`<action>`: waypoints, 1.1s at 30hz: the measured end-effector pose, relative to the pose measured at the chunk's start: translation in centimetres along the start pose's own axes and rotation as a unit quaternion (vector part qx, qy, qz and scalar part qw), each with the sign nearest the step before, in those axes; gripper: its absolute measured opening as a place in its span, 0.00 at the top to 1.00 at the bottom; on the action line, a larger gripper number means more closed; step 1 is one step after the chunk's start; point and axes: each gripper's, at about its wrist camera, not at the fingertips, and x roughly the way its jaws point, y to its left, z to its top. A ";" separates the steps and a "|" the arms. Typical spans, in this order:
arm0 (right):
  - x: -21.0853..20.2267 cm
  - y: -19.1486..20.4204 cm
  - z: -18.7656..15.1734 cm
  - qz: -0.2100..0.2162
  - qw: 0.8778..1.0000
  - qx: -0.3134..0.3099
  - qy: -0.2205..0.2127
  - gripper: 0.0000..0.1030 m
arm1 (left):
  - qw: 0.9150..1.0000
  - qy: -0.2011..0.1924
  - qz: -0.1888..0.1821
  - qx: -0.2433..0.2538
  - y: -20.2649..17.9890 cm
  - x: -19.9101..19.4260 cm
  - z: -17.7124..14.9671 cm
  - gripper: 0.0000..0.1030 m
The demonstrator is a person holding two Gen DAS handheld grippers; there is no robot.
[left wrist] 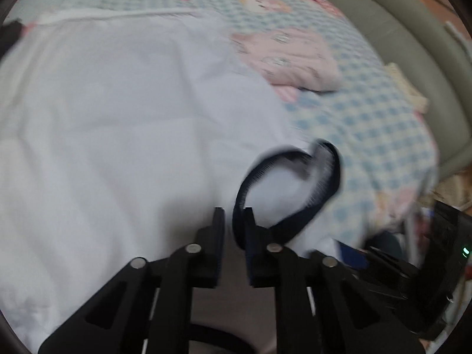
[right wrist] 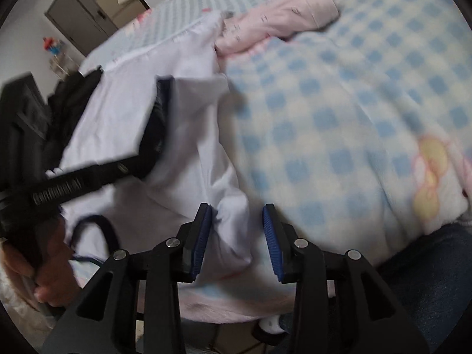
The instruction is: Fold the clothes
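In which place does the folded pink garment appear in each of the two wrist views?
Left wrist view: the folded pink garment lies upper right of centre, on the checked blanket, at the white shirt's right edge.
Right wrist view: it lies at top centre, just right of the shirt's top corner.
Shared landmark: the shirt's dark collar.

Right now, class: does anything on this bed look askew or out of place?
Yes. The white garment lies rumpled, its dark-trimmed neckline twisted into a loop near the bed's edge. Behind it, a pink garment sits crumpled on the checked blanket.
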 end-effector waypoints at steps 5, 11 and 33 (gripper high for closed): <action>-1.8 -1.2 0.1 -0.024 1.000 0.014 -0.003 0.63 | 0.998 -0.037 -0.029 -0.048 3.2 -2.5 0.8 0.89; -3.7 0.3 0.6 0.014 0.999 -0.018 -0.035 0.61 | 0.989 -0.046 -0.140 0.030 0.0 -3.6 -0.3 0.50; -4.3 0.3 4.7 0.048 0.997 -0.040 -0.039 0.56 | 0.990 -0.078 -0.090 0.074 -1.2 -4.4 0.8 0.61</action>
